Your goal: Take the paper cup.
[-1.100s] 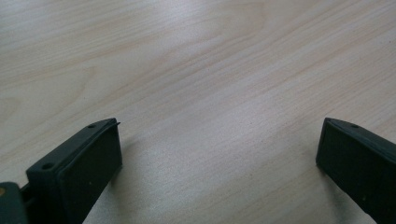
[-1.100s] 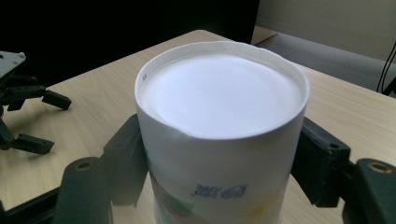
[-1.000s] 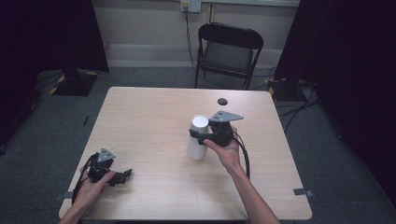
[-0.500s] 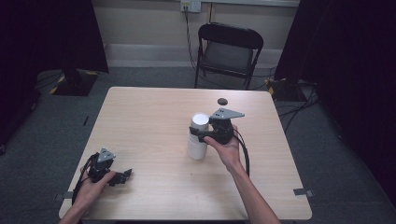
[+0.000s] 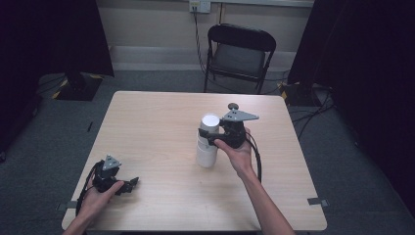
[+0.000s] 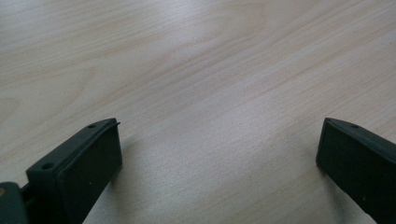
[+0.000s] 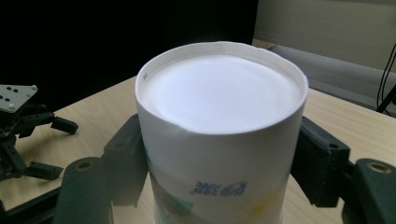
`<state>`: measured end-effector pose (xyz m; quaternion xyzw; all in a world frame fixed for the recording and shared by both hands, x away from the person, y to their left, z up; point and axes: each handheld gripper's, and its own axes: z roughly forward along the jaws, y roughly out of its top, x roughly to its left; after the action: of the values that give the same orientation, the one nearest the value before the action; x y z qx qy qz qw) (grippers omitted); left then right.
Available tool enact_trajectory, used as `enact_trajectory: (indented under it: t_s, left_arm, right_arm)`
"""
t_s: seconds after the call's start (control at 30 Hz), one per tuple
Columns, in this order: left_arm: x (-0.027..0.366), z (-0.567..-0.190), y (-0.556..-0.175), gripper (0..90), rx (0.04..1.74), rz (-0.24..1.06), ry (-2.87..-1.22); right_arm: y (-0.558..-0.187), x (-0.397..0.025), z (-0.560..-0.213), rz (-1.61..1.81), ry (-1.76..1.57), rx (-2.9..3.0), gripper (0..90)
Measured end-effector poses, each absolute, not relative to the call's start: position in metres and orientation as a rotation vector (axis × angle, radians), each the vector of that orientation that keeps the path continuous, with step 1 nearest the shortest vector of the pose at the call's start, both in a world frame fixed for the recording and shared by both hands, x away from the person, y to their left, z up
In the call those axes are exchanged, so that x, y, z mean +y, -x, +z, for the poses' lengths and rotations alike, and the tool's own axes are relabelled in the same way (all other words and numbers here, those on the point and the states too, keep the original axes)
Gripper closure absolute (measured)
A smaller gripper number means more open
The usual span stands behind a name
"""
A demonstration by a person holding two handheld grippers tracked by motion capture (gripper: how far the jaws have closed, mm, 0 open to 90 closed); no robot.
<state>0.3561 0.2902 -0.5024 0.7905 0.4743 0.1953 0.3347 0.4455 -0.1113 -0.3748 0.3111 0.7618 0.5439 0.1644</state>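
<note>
Cup (image 7: 219, 140) base cut off below

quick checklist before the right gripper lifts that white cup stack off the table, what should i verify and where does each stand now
1. Right gripper jaws on both sides of the paper cup stack: ok, one jaw presses each side in the right gripper view.
2. Stack upright: ok, it stands upside down, base on top, not tilted.
3. All cups will come along: cannot tell, the grip sits high and the lower cups may stay behind.
4. Left gripper out of the way: ok, it rests open near the table's front left corner, holding nothing.
5. Small dark object behind the right gripper clear of the path: ok for a straight lift.
</note>
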Motion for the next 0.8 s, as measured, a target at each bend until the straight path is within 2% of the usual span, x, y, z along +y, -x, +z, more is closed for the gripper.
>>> enact_trajectory:
  t_s: [0.8]
  left_arm:
    - [0.29, -0.502, -0.356, 0.0, 1.24, 0.51, -2.061]
  right_arm:
    - [-0.444, -0.119, -0.34, 1.602, -0.888, 2.117, 30.1]
